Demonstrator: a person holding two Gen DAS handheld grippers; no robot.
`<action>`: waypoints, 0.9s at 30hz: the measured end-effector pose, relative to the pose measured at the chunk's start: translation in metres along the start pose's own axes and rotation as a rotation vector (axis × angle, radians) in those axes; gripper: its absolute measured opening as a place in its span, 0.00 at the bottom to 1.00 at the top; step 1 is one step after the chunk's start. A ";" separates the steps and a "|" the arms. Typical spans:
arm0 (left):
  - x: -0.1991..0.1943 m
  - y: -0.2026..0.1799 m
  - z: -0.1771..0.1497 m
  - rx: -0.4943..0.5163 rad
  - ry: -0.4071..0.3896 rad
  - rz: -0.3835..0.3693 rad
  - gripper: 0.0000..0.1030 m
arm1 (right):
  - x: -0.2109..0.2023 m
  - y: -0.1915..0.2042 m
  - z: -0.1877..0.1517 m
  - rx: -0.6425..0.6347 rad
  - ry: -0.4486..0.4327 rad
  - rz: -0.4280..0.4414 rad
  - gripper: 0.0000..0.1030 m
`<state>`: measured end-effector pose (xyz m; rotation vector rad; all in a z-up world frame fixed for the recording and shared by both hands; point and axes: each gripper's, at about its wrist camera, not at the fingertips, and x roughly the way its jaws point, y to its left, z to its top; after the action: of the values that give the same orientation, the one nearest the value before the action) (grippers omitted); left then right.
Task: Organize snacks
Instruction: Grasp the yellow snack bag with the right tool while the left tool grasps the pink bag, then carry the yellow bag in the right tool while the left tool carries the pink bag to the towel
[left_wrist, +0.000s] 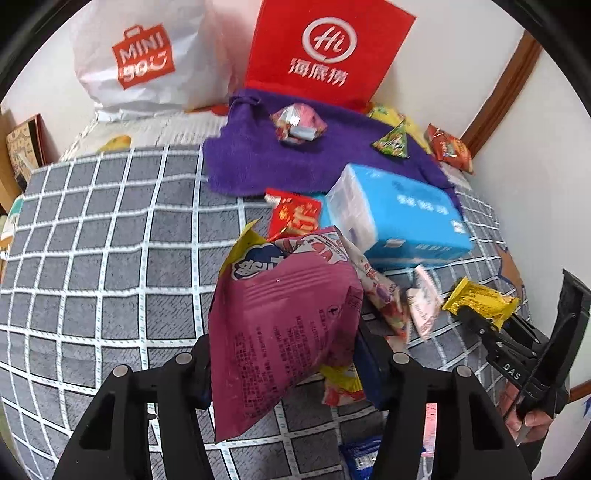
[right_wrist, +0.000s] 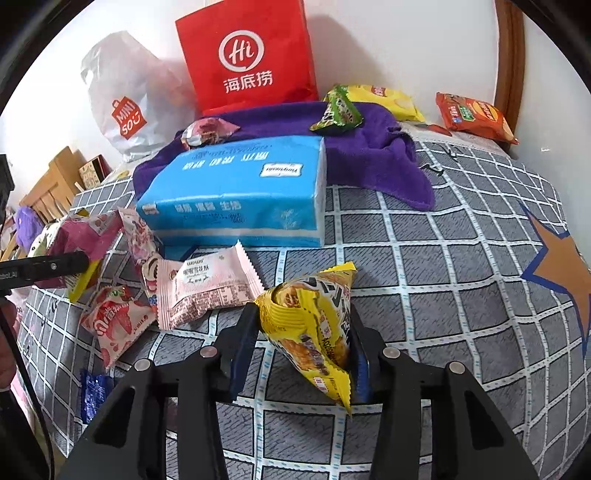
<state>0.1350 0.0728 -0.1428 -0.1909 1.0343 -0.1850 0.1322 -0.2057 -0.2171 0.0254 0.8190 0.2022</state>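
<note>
My left gripper (left_wrist: 282, 354) is shut on a magenta snack bag (left_wrist: 284, 317) and holds it above the grey checked cloth (left_wrist: 110, 258); it also shows at the left of the right wrist view (right_wrist: 83, 236). My right gripper (right_wrist: 301, 350) is shut on a yellow snack packet (right_wrist: 314, 321), seen from the left wrist view too (left_wrist: 480, 299). A purple towel (left_wrist: 332, 147) at the back carries a pink candy pack (left_wrist: 297, 123) and a green triangular packet (left_wrist: 393, 142). Loose pink packets (right_wrist: 207, 284) and a strawberry packet (right_wrist: 114, 325) lie near the grippers.
A blue tissue pack (right_wrist: 240, 188) lies mid-table. A red Haidilao bag (right_wrist: 251, 59) and a white Miniso bag (right_wrist: 125, 99) stand against the back wall. Yellow (right_wrist: 384, 99) and orange chip bags (right_wrist: 472, 116) lie at the back right. A red packet (left_wrist: 295, 216) lies beside the tissues.
</note>
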 end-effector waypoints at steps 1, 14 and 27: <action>-0.003 -0.002 0.001 0.004 -0.005 -0.001 0.55 | -0.002 -0.001 0.001 0.000 0.000 -0.001 0.43; -0.027 -0.034 0.033 0.033 -0.070 -0.032 0.55 | -0.042 -0.009 0.049 0.035 -0.108 -0.027 0.43; -0.035 -0.069 0.089 0.098 -0.133 -0.012 0.55 | -0.052 0.001 0.131 -0.009 -0.171 -0.025 0.43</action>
<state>0.1903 0.0201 -0.0526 -0.1189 0.8900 -0.2300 0.1926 -0.2078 -0.0896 0.0238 0.6482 0.1779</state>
